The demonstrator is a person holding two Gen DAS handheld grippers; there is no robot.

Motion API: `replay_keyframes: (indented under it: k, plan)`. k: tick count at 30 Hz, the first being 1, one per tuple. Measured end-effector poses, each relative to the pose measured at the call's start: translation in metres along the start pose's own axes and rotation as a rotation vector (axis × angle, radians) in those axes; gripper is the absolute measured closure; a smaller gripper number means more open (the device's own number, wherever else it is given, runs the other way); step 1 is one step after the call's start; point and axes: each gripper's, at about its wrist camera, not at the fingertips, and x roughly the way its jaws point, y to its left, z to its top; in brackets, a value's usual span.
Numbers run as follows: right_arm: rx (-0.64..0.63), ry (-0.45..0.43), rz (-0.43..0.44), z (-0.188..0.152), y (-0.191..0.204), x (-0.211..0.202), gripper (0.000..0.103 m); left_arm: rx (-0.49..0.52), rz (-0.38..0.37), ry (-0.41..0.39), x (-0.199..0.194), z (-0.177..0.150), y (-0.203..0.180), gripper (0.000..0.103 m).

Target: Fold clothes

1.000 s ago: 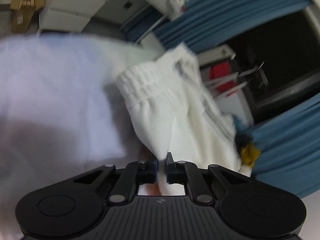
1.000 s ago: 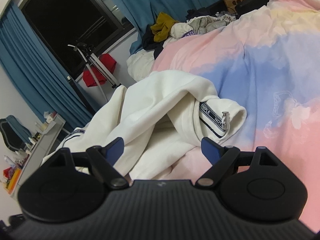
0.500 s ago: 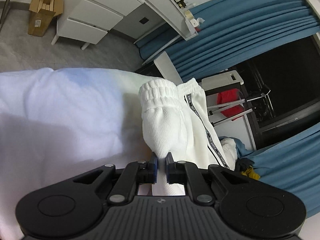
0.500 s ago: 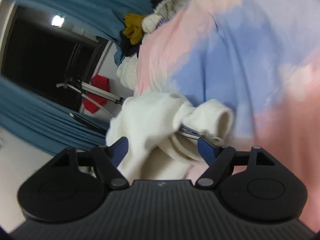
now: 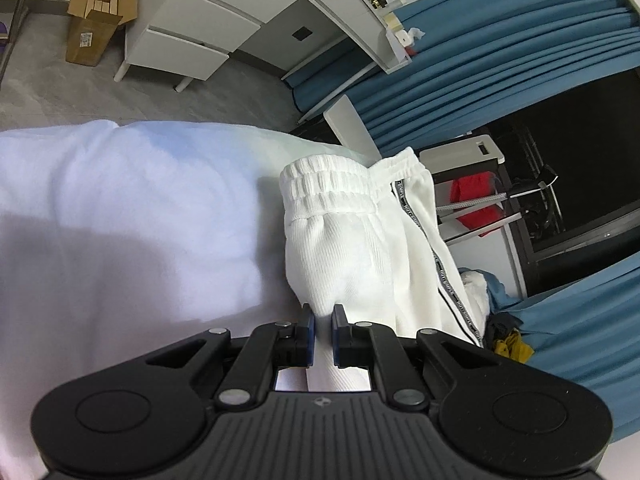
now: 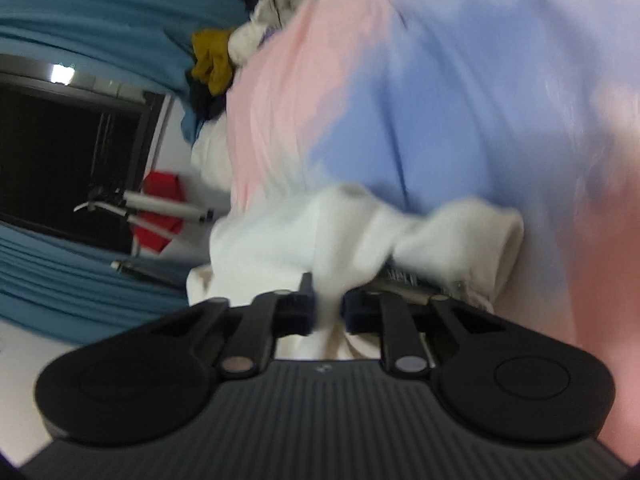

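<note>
White track pants with a ribbed waistband and a dark lettered side stripe lie on the bed. My left gripper is shut on a fold of the pants fabric just below the waistband. In the blurred right wrist view the same white pants are bunched on the pastel bedcover. My right gripper is shut on a fold of them, beside the striped hem.
A white quilt covers the bed to the left. White drawers and a cardboard box stand on the grey floor. Blue curtains, a red item on a rack and a clothes pile lie beyond.
My right gripper was open a second ago; it has swung in and shut on the pants. My left gripper stays shut on the fabric and has drawn the pants back so the waistband shows.
</note>
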Motion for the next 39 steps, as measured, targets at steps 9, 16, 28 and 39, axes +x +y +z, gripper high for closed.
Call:
replay_keyframes:
  k: [9, 16, 28, 39]
  plan:
    - [-0.384, -0.274, 0.166, 0.014, 0.107, -0.028, 0.094, -0.005, -0.021, -0.016, 0.0, -0.002, 0.0, 0.094]
    - [-0.625, -0.363, 0.12, 0.023, 0.112, -0.014, 0.094, -0.016, -0.065, -0.026, 0.0, -0.002, 0.001, 0.094]
    - [-0.361, -0.046, -0.084, -0.003, 0.016, -0.051, 0.09, 0.059, 0.004, 0.015, -0.017, 0.007, 0.013, 0.094]
    - [-0.225, 0.028, -0.017, -0.025, -0.015, -0.114, 0.089, 0.379, -0.028, -0.026, -0.109, -0.038, -0.011, 0.052]
